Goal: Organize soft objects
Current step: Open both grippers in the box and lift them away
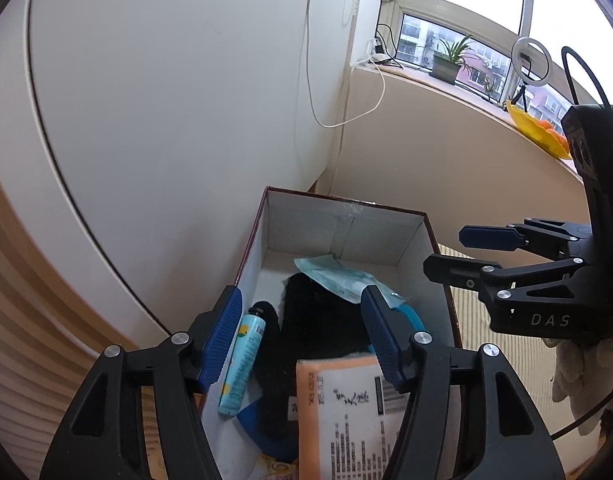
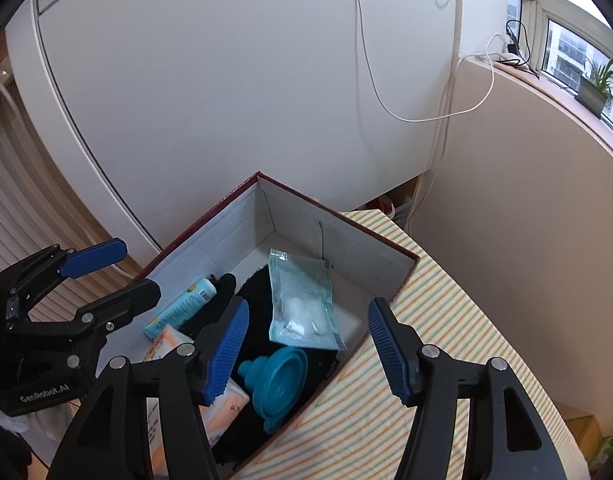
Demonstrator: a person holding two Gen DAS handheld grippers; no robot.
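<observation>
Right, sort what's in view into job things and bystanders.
Job things: box, black cloth, cotton-ball packet, orange packet, tube, blue funnel.

Bystanders: potted plant, ring light, yellow dish, white cable.

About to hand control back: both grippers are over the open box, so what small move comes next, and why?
Probably lift both grippers clear of the box. The left gripper and right gripper stand open with nothing between their pads, while the cotton-ball pouch and teal funnel already lie on the black cloth inside.
</observation>
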